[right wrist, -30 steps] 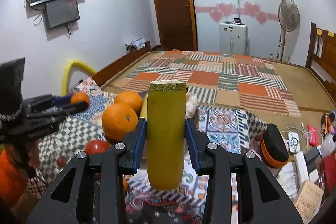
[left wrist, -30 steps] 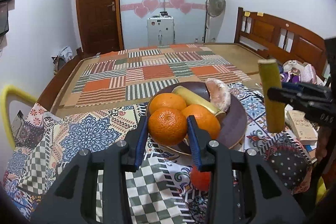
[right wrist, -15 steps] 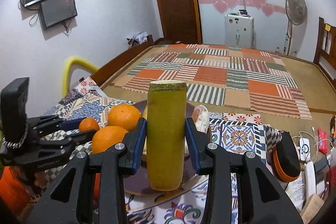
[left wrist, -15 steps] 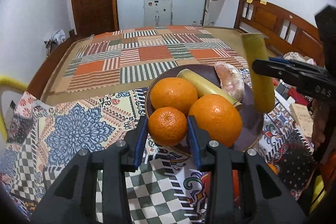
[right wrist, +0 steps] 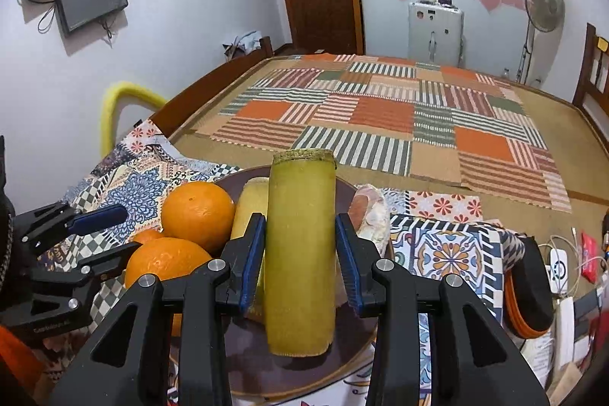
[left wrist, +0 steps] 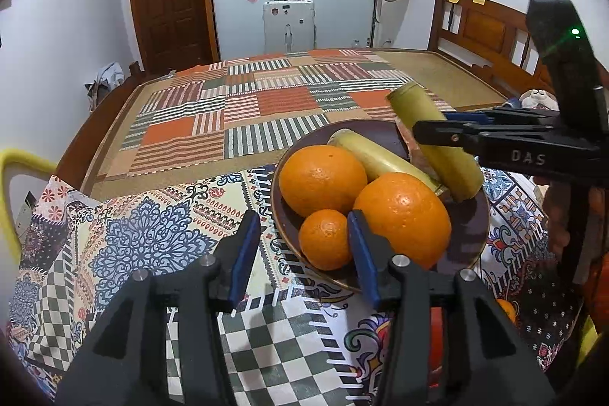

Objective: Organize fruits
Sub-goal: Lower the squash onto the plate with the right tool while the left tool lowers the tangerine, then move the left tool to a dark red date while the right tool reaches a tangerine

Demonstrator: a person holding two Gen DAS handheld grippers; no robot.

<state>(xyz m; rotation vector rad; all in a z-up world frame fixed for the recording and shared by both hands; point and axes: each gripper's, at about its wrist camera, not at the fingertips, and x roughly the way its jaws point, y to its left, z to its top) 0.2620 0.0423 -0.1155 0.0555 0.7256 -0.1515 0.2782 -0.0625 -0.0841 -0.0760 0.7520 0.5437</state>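
A dark brown plate [left wrist: 472, 227] holds two big oranges [left wrist: 323, 177], a small orange [left wrist: 325, 238], a yellow-green cane piece [left wrist: 377, 158] and a pale peeled fruit [right wrist: 371, 212]. My left gripper [left wrist: 304, 253] is at the plate's near rim and its jaws are opening. The small orange rests on the plate between them, with the left pad clear of it. My right gripper [right wrist: 300, 253] is shut on a second cane piece [right wrist: 300, 196]. It holds the piece tilted over the plate's right side [left wrist: 434, 143], lower end close to the plate [right wrist: 266, 360].
The plate sits on a patterned tablecloth [left wrist: 152, 246] in front of a bed with a patchwork mat [left wrist: 266, 101]. A red tomato [left wrist: 437, 322] lies below the left gripper. A black and orange case [right wrist: 529, 288], chargers and books crowd the table's right.
The left jaws have spread and let go of the small orange, which now lies on the plate. The right gripper has carried its cane piece left and down over the plate.
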